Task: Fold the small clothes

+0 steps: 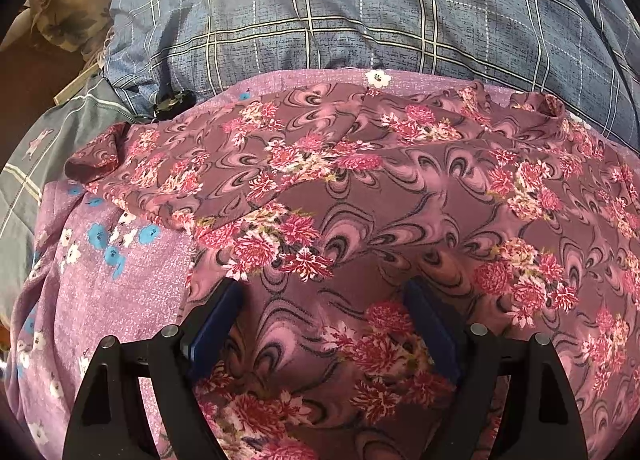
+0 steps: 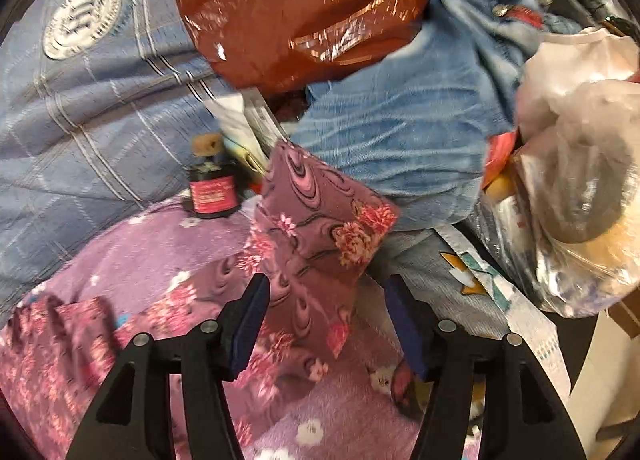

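Here we are over the bed, and the floral garment (image 1: 360, 188) lies spread across the lilac bedsheet (image 1: 120, 300), a mauve cloth with pink flower clusters. From the left wrist view it looks loosely laid out, 1 flap already doubled over on the near left side, with wrinkles and an uneven far edge. So the folding looks to be at an early stage: maybe 1 fold made, nothing like a tidy packet yet.

The left tongs (image 1: 324, 324) stand wide apart, hovering low over the near part of the garment, gripping nothing. The right tongs (image 2: 326, 320) are also spread apart, and the right wrist view is blurred. Ahead of them a corner of the same floral cloth (image 2: 320, 212) stands up in a raised fold, between the fingers' line of sight but not pinched.

Beyond that corner there's clutter: a small dark bottle (image 2: 212, 188) with a pink label, a blue denim garment (image 2: 400, 128), a glossy red-brown bag (image 2: 300, 8) and a clear plastic bag (image 2: 580, 180). A blue plaid pillow (image 1: 360, 8) sits at the head.

What's left, I'd judge: catch that raised corner, bring the sides in, flatten, fold again.
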The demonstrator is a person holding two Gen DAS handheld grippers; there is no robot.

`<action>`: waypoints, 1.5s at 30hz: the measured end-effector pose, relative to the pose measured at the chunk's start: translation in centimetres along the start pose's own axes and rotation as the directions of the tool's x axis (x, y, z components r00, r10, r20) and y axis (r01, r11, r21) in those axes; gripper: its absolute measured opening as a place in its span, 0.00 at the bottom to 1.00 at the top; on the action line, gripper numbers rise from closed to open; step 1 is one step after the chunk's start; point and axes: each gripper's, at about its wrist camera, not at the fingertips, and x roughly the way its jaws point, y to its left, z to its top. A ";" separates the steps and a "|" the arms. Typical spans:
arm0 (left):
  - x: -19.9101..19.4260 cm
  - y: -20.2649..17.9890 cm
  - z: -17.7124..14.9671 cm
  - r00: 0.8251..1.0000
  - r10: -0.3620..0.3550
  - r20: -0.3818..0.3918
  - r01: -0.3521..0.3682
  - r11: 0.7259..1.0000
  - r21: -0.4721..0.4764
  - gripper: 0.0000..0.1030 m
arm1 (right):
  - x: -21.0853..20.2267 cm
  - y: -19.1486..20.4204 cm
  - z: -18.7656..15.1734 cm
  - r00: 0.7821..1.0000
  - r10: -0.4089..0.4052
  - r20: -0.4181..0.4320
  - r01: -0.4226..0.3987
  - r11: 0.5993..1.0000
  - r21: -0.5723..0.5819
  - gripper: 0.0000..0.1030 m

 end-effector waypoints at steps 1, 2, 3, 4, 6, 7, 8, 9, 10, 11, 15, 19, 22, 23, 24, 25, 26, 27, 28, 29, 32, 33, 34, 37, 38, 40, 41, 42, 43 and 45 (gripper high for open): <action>0.0 0.0 0.0 1.000 -0.001 0.001 0.001 1.000 0.001 0.83 | 0.8 0.5 0.3 1.000 -0.027 0.003 0.027 1.000 -0.009 0.63; 0.0 0.0 0.0 1.000 -0.001 0.001 0.001 1.000 0.002 0.83 | 1.5 0.7 0.6 0.998 -0.061 0.016 0.061 0.998 -0.022 0.67; 0.0 0.0 0.0 1.000 0.000 0.003 0.000 1.000 0.003 0.83 | 2.3 0.8 0.8 0.997 -0.081 0.016 0.082 0.996 -0.026 0.69; 0.0 -0.1 0.0 1.000 0.001 0.004 -0.001 1.000 0.005 0.83 | 2.9 0.9 0.9 0.995 -0.094 0.014 0.095 0.995 -0.026 0.72; 0.0 -0.2 0.0 1.000 0.004 0.006 -0.004 1.000 0.010 0.83 | 4.1 1.5 1.3 0.997 -0.078 0.007 0.078 0.995 -0.063 0.71; 0.0 -0.2 0.0 1.000 0.005 0.007 -0.005 1.000 0.011 0.83 | 4.6 1.7 1.5 0.999 -0.049 -0.016 0.048 0.997 -0.068 0.68; -0.1 -0.2 0.0 1.000 0.004 0.007 -0.005 1.000 0.012 0.83 | 5.0 1.9 1.5 0.999 -0.045 -0.026 0.043 0.996 -0.083 0.63; -0.1 -0.2 0.0 1.000 0.003 0.007 -0.004 1.000 0.012 0.83 | 5.1 2.2 1.6 0.999 -0.031 -0.019 0.029 0.994 -0.102 0.54; -0.1 -0.2 0.0 1.000 0.002 0.006 -0.003 1.000 0.011 0.83 | 5.0 2.3 1.6 1.000 0.004 -0.013 -0.005 0.995 -0.101 0.31; -0.1 -0.2 0.0 1.000 0.000 0.005 0.000 1.000 0.008 0.83 | 4.9 2.2 1.6 0.999 0.047 -0.006 -0.047 0.995 -0.086 0.25; -1.6 0.3 0.2 0.998 -0.011 0.054 0.012 1.000 -0.021 0.82 | 2.0 1.7 1.4 0.985 0.154 0.079 -0.150 0.987 -0.051 0.21; -3.6 -0.1 0.1 0.989 -0.006 0.149 0.004 1.000 0.012 0.83 | -2.3 3.3 0.8 0.970 0.196 0.142 -0.181 0.977 -0.112 0.21; -2.7 -0.7 -0.2 0.996 -0.034 0.081 0.030 0.998 0.055 0.83 | -5.3 6.0 0.2 0.952 0.272 0.139 -0.247 0.953 -0.173 0.20; -2.3 -0.6 -0.2 0.997 -0.045 0.056 0.042 0.998 0.055 0.83 | -6.1 7.1 -0.1 0.945 0.298 0.134 -0.271 0.944 -0.186 0.20; -2.1 -0.3 0.0 0.998 -0.057 0.038 0.056 0.997 0.047 0.83 | -7.2 8.6 -0.4 0.933 0.339 0.124 -0.310 0.928 -0.206 0.20; -2.0 0.2 0.3 0.997 -0.072 0.025 0.071 0.997 0.033 0.83 | -8.2 10.3 -0.8 0.919 0.379 0.109 -0.348 0.910 -0.225 0.20; -1.9 0.8 0.4 0.995 -0.097 0.011 0.097 0.995 0.012 0.83 | -9.3 11.2 -1.1 0.911 0.401 0.099 -0.370 0.898 -0.238 0.20; -1.7 1.4 0.6 0.993 -0.119 0.000 0.119 0.993 -0.007 0.83 | -10.2 13.1 -1.7 0.895 0.439 0.080 -0.407 0.876 -0.258 0.20; -1.6 2.1 0.7 0.988 -0.152 -0.014 0.152 0.988 -0.028 0.82 | -11.1 15.1 -2.5 0.877 0.477 0.056 -0.445 0.851 -0.278 0.20; -1.2 2.8 1.1 0.986 -0.167 -0.027 0.166 0.985 -0.042 0.82 | -12.0 16.3 -3.4 0.865 0.501 0.039 -0.470 0.833 -0.292 0.20; -0.6 4.4 1.6 0.985 -0.166 -0.038 0.163 0.983 -0.080 0.82 | -13.9 22.1 -5.9 0.816 0.577 -0.024 -0.550 0.763 -0.339 0.20; -0.5 5.0 1.7 0.985 -0.170 -0.040 0.165 0.982 -0.094 0.82 | -14.3 23.6 -6.6 0.805 0.592 -0.040 -0.566 0.746 -0.351 0.20; -0.5 5.9 1.9 0.983 -0.179 -0.041 0.173 0.978 -0.118 0.82 | -14.8 25.3 -7.5 0.793 0.607 -0.059 -0.584 0.727 -0.362 0.20; -0.5 8.3 2.2 0.981 -0.192 -0.030 0.183 0.965 -0.185 0.82 | -16.4 31.6 -11.1 0.743 0.655 -0.137 -0.647 0.653 -0.394 0.20; -0.7 9.0 2.0 0.982 -0.186 -0.021 0.178 0.962 -0.206 0.82 | -16.7 32.8 -12.0 0.731 0.664 -0.156 -0.662 0.635 -0.399 0.20; -1.0 10.7 1.9 0.985 -0.171 -0.004 0.164 0.954 -0.251 0.82 | -18.1 36.1 -14.5 0.699 0.686 -0.203 -0.695 0.586 -0.416 0.20; -1.1 11.7 1.8 0.987 -0.160 0.002 0.154 0.947 -0.282 0.82 | -18.5 37.7 -15.6 0.685 0.693 -0.223 -0.709 0.564 -0.424 0.21; -1.0 12.7 1.7 0.989 -0.147 0.005 0.141 0.939 -0.314 0.82 | -18.8 39.7 -17.1 0.672 0.697 -0.250 -0.723 0.545 -0.424 0.25; -0.9 13.2 1.5 0.990 -0.138 0.005 0.131 0.933 -0.336 0.82 | -19.1 40.8 -18.4 0.662 0.698 -0.274 -0.736 0.536 -0.413 0.25; -0.6 14.7 1.3 0.992 -0.130 0.001 0.120 0.912 -0.391 0.82 | -18.5 43.0 -20.8 0.634 0.692 -0.346 -0.769 0.516 -0.376 0.26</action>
